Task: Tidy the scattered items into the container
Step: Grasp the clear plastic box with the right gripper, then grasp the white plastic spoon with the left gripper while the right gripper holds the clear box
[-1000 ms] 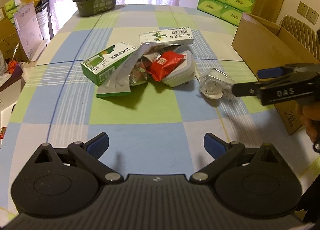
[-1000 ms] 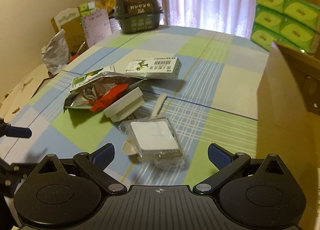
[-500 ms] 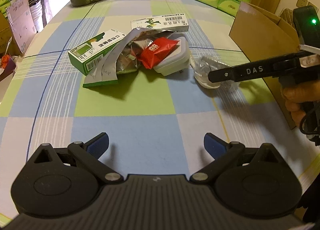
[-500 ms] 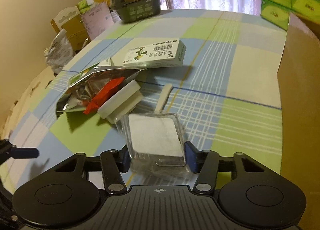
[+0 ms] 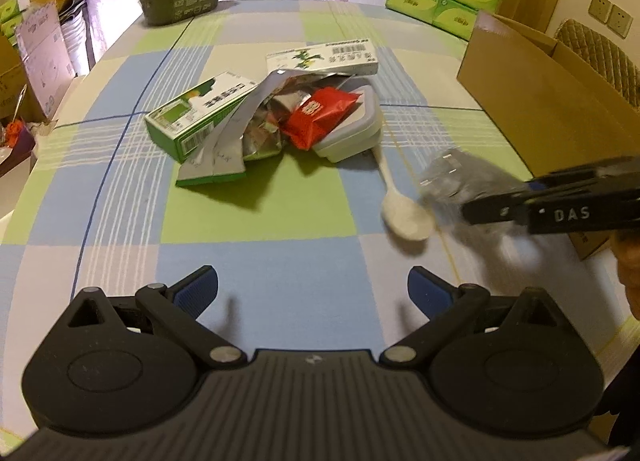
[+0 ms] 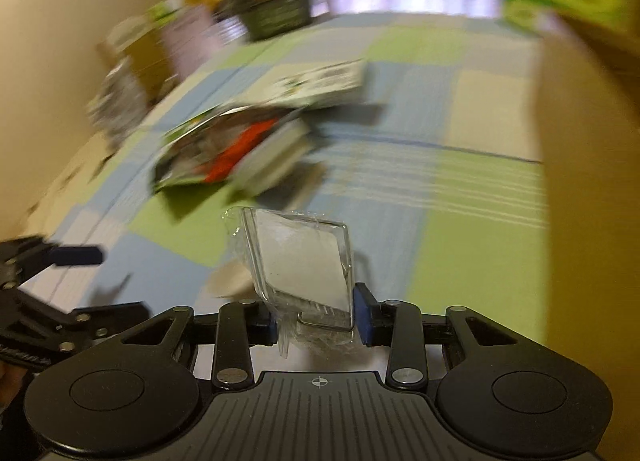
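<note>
**At the table's right side: clear packet in carry, box to its right**

Between the right gripper's [image 6: 316,327] pads: clear packet [image 6: 300,261], clamped at its near edge, lifted off the tablecloth [image 5: 260,261], tilted, long axis running forward from the jaws. White insert visible inside.

Just right of it: cardboard box [image 5: 540,101], open-topped, upright; the right hand is the nearer by far. Judgement: the carry turns on going rightward and over the near wall.

Below the packet, on the cloth: white spoon [image 5: 404,213], bowl toward the camera.

Mid-table, well left: green carton [image 5: 200,117], foil bag [image 5: 236,133], red sachet [image 5: 316,117], lidded tub [image 5: 352,129], white carton [image 5: 324,59], heaped and touching.

Left gripper [image 5: 312,293]: jaws wide apart, empty, hovering short of the heap.
</note>
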Demonstrator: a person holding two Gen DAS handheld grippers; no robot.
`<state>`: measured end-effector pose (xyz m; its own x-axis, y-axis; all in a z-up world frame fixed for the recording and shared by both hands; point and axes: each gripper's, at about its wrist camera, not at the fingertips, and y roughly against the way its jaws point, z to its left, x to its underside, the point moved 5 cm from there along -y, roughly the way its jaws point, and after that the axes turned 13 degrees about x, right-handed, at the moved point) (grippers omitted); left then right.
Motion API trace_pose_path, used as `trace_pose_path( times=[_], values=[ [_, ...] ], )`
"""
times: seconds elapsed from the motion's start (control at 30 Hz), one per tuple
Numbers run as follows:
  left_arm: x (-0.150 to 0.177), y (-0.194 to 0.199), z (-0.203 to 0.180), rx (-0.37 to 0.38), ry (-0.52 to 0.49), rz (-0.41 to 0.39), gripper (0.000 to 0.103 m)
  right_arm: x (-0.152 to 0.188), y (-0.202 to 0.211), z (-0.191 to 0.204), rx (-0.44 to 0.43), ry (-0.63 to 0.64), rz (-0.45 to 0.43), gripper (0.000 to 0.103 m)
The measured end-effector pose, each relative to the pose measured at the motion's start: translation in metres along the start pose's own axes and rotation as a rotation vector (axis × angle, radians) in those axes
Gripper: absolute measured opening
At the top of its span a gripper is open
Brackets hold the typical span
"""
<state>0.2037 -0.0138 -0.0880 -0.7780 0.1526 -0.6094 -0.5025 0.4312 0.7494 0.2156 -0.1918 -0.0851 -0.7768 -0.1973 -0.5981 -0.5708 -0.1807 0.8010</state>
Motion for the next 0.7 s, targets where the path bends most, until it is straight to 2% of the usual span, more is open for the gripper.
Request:
trace_pose_path(
  times=[0.07,0.17,0.2,0.27,0.47,0.53,0.6,0.63,0.7],
  values=[
    [-0.004,-0.004,-0.006,0.016,-0.009,-0.005,0.099,0.004,0.008,-0.009,0.102,-0.021,-0.025,0.038],
    [-0.011,-0.012,-0.019,0.045,-0.039,-0.009,0.098,0.010,0.007,-0.011,0.156,0.010,-0.021,0.041],
    [-0.013,-0.017,-0.024,0.053,-0.052,-0.007,0.095,0.013,0.005,-0.010,0.156,0.029,-0.018,0.055],
    [-0.018,-0.026,-0.033,0.062,-0.079,0.001,0.087,0.015,0.003,-0.011,0.183,0.036,-0.030,0.072],
    [-0.029,-0.053,-0.048,0.079,-0.116,0.006,0.075,0.018,0.001,-0.016,0.163,0.024,-0.045,0.072],
    [-0.030,-0.062,-0.049,0.082,-0.117,0.017,0.061,0.019,-0.001,-0.018,0.168,0.012,-0.042,0.072],
    [-0.030,-0.071,-0.048,0.091,-0.117,0.033,0.056,0.019,-0.001,-0.020,0.152,0.005,-0.042,0.072],
    [-0.029,-0.075,-0.048,0.088,-0.123,0.043,0.046,0.020,-0.001,-0.019,0.148,0.009,-0.043,0.072],
    [-0.028,-0.077,-0.048,0.073,-0.145,0.042,0.033,0.019,0.000,-0.019,0.143,0.011,-0.047,0.072]
  ],
)
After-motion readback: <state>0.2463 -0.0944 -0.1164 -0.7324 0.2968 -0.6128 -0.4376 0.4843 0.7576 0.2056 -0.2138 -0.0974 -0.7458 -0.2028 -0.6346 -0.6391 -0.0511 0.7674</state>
